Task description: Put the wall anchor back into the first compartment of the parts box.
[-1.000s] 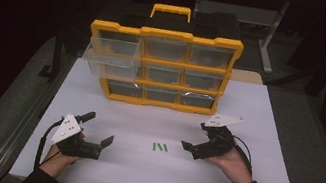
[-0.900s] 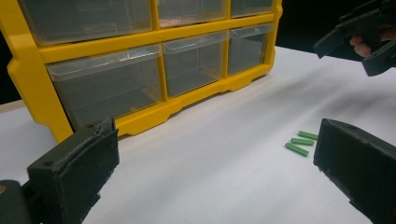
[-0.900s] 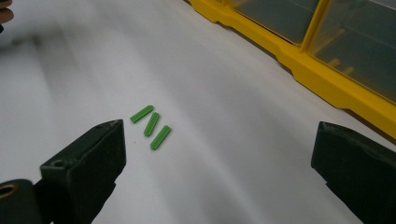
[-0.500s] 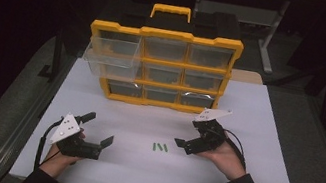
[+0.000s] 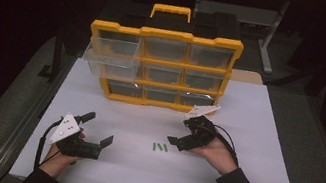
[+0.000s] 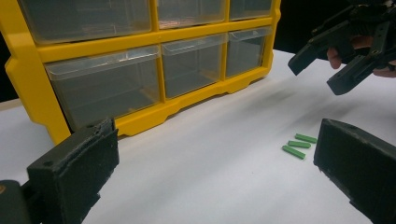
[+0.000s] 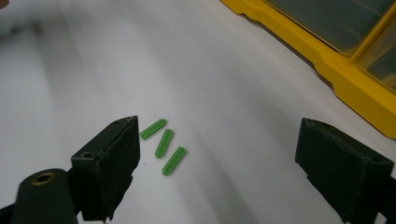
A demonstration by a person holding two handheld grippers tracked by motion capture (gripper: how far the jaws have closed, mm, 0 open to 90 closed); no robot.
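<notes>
Three small green sticks (image 5: 159, 147) lie side by side on the white table (image 5: 254, 138), in front of a yellow organiser (image 5: 167, 35) with clear drawers. My right gripper (image 5: 177, 135) hovers just right of them. It is open, its jaws have just been closing a little, and nothing is between them. In the right gripper view the green sticks (image 7: 164, 143) lie on the table just ahead of the left jaw of that gripper (image 7: 219, 140). My left gripper (image 5: 97, 129) rests open and empty at the front left. Its own view looks past its jaws (image 6: 217, 140) at the sticks (image 6: 298, 144) and the right gripper (image 6: 316, 74).
The organiser's left middle drawer (image 5: 108, 59) is pulled out and sticks past the frame; the others sit closed. A black cable (image 5: 229, 138) trails from the right gripper. The table's front edge runs just before both hands.
The right hand has slid left across the table towards the green sticks. The left hand and its gripper have stayed put.
</notes>
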